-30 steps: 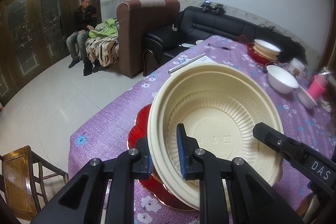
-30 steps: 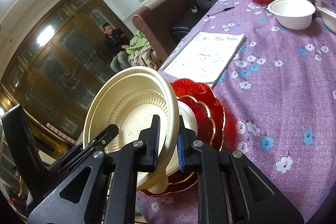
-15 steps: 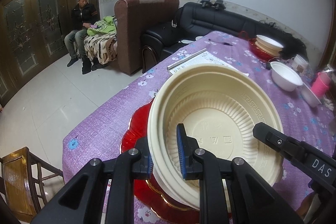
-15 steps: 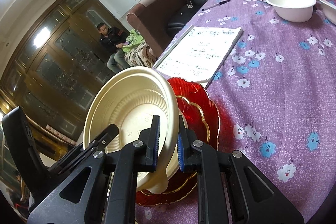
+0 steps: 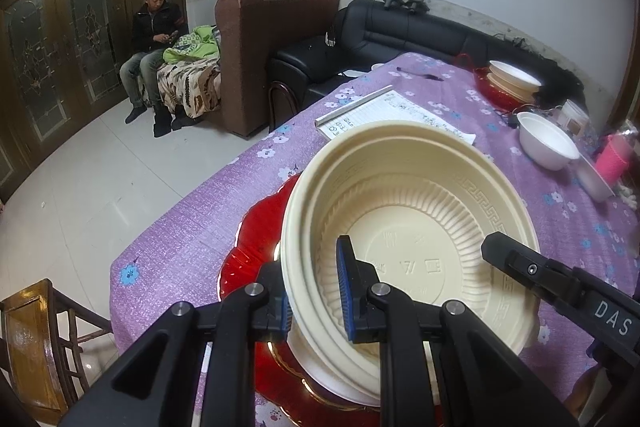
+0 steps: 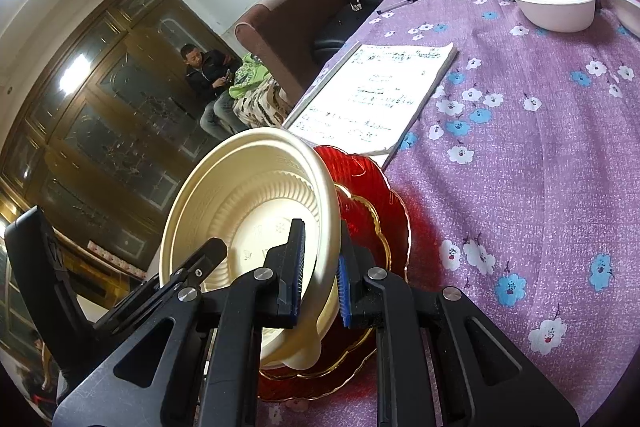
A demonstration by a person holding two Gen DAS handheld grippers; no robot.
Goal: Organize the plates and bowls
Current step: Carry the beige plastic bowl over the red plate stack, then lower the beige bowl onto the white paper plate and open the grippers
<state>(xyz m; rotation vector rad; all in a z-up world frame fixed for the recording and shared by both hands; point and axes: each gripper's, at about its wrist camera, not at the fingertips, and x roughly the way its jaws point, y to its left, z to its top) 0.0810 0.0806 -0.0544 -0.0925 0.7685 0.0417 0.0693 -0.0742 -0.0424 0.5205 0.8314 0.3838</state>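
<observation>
A large cream bowl (image 5: 420,239) with a ribbed wall is held tilted by both grippers. My left gripper (image 5: 316,297) is shut on its near-left rim, one pad inside and one outside. My right gripper (image 6: 320,279) is shut on the opposite rim; its black finger (image 5: 520,267) shows at the right of the left wrist view. Beneath the held bowl (image 6: 248,211) lies another cream bowl (image 6: 296,351), resting on stacked red plates (image 6: 372,211) with gold edges (image 5: 256,247) near the table's corner.
On the purple flowered cloth lie an open notebook (image 6: 376,95) and a pen (image 6: 404,3). Farther back stand a white bowl (image 5: 546,141), a pink cup (image 5: 614,157) and cream bowls stacked on a red plate (image 5: 512,79). A wooden chair (image 5: 32,339) stands by the corner; a person (image 5: 154,39) sits far off.
The held bowl has settled a little closer onto the cream bowl beneath it. Both grippers keep the same grip on its rim.
</observation>
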